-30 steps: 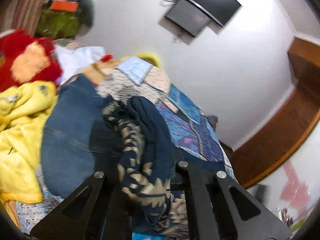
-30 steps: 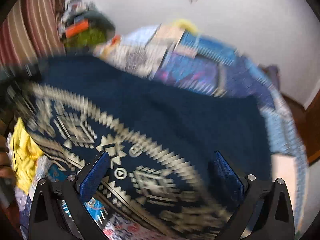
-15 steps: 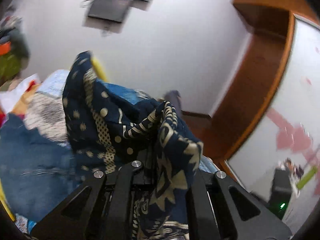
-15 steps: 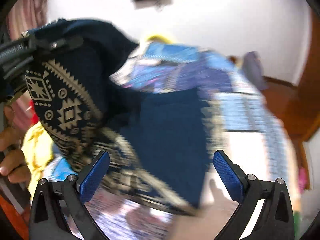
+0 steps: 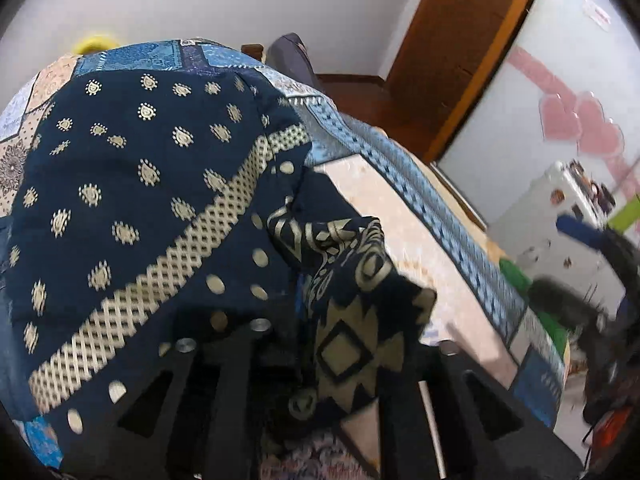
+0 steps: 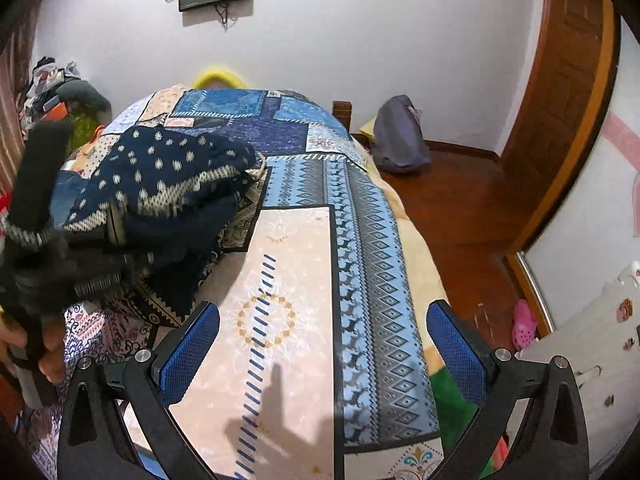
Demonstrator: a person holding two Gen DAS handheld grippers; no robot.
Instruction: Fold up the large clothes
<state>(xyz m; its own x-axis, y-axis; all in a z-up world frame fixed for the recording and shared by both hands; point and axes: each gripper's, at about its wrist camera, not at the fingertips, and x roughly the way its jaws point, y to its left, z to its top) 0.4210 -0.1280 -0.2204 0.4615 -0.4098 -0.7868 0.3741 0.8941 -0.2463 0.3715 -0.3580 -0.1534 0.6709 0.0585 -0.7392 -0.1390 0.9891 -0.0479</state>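
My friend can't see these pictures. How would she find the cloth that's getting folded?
Start at the big bed with the blue patchwork bedspread. On its left side lies a heap of dark navy cloth, one end pinched in the left gripper. It is the only navy fabric with cream teardrop dots and a cream lattice band; the blue denim beside it is plain.

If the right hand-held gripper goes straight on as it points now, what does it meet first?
Likely the patchwork bedspread: the open right hand-held gripper hangs above its beige panel with nothing between. The navy patterned garment lies left of that line.
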